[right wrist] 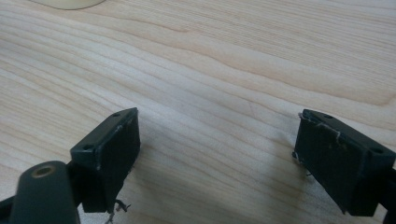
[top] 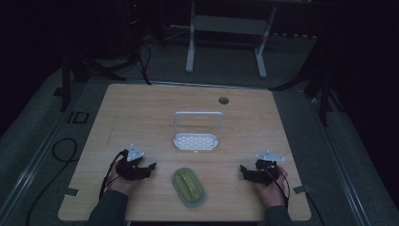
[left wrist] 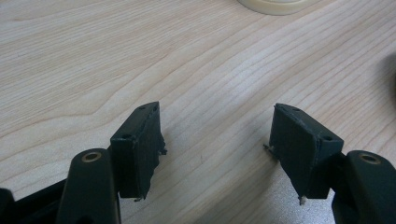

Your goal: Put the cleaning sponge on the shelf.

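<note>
pale wood table, seemingly dark room

**Cut off and dim**

A pale cream rounded rim is cropped by the left gripper view's top edge; a similar pale curved edge is cropped in the right gripper view. The high view's dimness obscures the yellow-green oval dish.

White frame stand mid-table; round grommet hole beyond; white table legs behind.

Bare tabletop lies between each gripper and the oval dish; the rack stands behind.
</note>
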Tool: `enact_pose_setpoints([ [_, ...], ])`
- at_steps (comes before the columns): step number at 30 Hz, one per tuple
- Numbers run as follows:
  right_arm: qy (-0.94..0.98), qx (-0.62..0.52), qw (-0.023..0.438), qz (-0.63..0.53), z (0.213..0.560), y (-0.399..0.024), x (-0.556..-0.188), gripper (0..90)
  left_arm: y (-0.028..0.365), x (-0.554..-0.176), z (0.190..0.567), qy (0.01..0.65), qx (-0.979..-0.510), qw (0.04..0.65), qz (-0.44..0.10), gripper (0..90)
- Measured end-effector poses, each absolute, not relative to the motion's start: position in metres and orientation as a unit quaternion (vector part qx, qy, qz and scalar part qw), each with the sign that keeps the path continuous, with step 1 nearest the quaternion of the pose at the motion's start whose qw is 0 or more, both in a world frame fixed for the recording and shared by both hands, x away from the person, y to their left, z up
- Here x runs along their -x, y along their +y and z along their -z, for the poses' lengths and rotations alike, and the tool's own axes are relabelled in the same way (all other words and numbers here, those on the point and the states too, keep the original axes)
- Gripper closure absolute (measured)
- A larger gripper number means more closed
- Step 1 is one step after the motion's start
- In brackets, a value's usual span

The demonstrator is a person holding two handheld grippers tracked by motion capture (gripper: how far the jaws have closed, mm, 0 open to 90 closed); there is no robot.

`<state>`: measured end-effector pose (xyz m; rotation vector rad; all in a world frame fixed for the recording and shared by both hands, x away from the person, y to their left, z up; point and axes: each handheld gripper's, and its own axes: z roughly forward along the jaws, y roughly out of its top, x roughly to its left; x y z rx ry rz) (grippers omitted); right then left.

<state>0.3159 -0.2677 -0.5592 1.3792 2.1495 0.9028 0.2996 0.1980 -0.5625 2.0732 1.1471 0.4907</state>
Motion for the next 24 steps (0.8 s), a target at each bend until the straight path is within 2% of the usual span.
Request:
enact_pose_setpoints([
  [2, 0.774, -0.503, 0.214, -0.320, 0.558, -0.267, -0.315, 15.7, 0.198, -0.300, 0.562, 0.444, -0.802, 0.353, -0.190, 34.4],
  [3, 0.778, -0.501, 0.211, -0.316, 0.555, -0.266, -0.313, 24.4, 0.198, -0.300, 0.562, 0.444, -0.802, 0.353, -0.190, 34.5],
  [10, 0.779, -0.489, 0.226, -0.321, 0.548, -0.262, -0.306, 28.3, 0.198, -0.300, 0.562, 0.443, -0.802, 0.353, -0.190, 34.5],
  [11, 0.779, -0.486, 0.228, -0.324, 0.545, -0.261, -0.303, 31.6, 0.198, -0.300, 0.562, 0.444, -0.802, 0.353, -0.190, 34.4],
  [17, 0.778, -0.478, 0.228, -0.337, 0.536, -0.257, -0.294, 37.0, 0.198, -0.300, 0.562, 0.443, -0.802, 0.353, -0.190, 34.5],
  [22, 0.780, -0.468, 0.229, -0.348, 0.528, -0.252, -0.286, 38.6, 0.198, -0.300, 0.562, 0.443, -0.802, 0.353, -0.190, 34.7],
  [24, 0.783, -0.457, 0.226, -0.356, 0.523, -0.246, -0.281, 39.6, 0.197, -0.299, 0.561, 0.438, -0.805, 0.353, -0.188, 40.4],
])
